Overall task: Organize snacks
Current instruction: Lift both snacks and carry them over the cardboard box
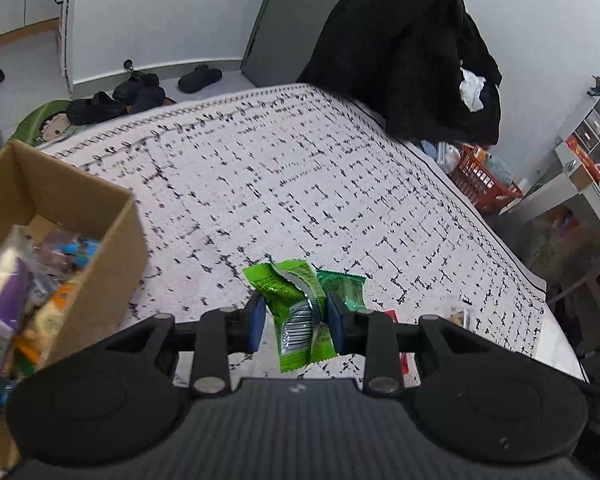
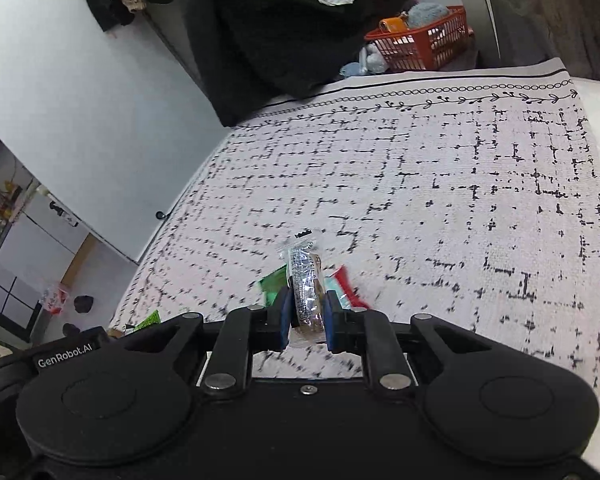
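Two tools, each pitched downward over the patterned rug [image 1: 300, 184]. Your left tool [image 1: 296, 322] pinches a green packet [image 1: 300, 312] between its blue pads, the wrapper hanging crumpled above the rug, with a darker green packet [image 1: 346, 290] lying just behind it. Beside it, at left, the box [image 1: 112, 248] holds other snacks. Your right tool [image 2: 306, 316] is pressed onto a clear packet [image 2: 306, 280], which stands upright between the pads, above a red-and-white packet [image 2: 350, 290] on the rug.
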